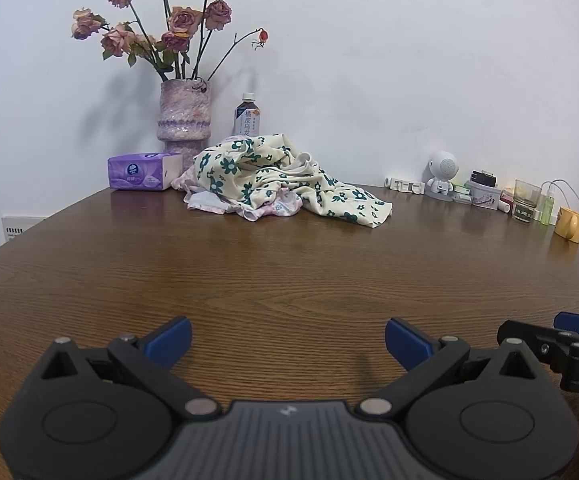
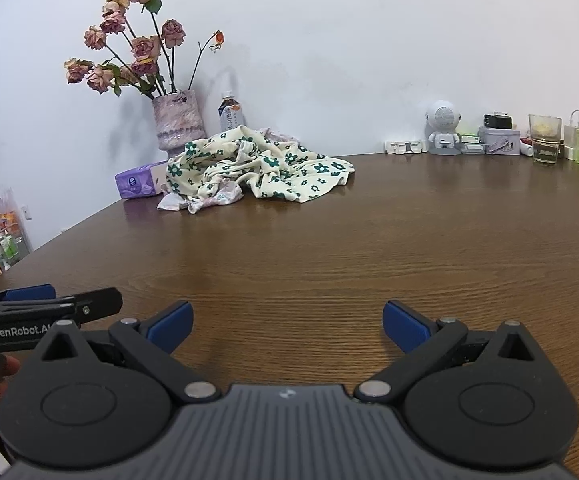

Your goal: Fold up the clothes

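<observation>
Your left tool [image 1: 288, 340] and right tool [image 2: 288, 326] hover side by side, both spread wide and empty, above the brown wood-grain counter [image 1: 289, 272]. The crumpled cream garment with green flowers [image 1: 289, 178] lies heaped over a pale pink cloth [image 1: 265, 208] at the far edge, before the mottled purple ceramic vase [image 1: 184, 120]. Reach for a loose hem, not the soft bunched middle.

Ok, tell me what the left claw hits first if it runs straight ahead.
The left claw, open, points across bare table. The first thing in line looks like the floral garment heaped at the far side, though depth is hard to judge through the fisheye.
</observation>
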Tool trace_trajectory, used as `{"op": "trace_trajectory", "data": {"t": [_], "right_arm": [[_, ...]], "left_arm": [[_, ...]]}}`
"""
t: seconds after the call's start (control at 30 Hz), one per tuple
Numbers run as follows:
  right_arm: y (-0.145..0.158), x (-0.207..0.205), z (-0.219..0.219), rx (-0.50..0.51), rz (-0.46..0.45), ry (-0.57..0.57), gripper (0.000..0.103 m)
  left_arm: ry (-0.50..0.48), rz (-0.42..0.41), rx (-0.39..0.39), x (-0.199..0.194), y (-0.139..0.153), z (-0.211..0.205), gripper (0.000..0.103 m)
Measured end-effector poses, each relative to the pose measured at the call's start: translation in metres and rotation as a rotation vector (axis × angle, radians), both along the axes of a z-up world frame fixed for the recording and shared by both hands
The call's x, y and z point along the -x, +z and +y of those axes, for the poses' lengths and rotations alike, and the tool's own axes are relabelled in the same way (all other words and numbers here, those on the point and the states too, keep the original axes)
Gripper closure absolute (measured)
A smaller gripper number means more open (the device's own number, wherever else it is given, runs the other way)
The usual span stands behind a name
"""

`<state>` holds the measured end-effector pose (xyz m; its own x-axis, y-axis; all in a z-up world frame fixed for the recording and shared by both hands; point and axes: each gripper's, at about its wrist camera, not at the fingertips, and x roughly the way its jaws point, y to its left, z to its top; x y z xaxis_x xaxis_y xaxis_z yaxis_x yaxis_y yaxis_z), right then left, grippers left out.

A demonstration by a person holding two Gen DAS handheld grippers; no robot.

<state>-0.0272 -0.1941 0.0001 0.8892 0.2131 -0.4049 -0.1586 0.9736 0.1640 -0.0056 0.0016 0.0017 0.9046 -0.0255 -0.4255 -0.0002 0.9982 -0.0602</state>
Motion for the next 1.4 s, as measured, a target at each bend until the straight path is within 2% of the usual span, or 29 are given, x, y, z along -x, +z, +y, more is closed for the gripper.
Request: {"op": "trace_trajectory", "data": {"t": [0.83,1.07,1.4], "right_arm": [[-0.002,-0.001,0.001,-0.001,0.013,-0.009,0.0],[0.006,0.004,-0.007,-0.016,-0.064,-0.028,0.0],[0.007,0.002,-0.008,-0.024,-0.057,-0.016,0.0]], "left_arm": [[-0.004,-0.001,-0.003,0.001,-0.001,-0.001,0.0],[-0.006,0.001,-0.004,0.001,-0.001,-0.001,0.0],[-0.008,0.004,-0.003,0.001,-0.001,-0.002,0.0]]}}
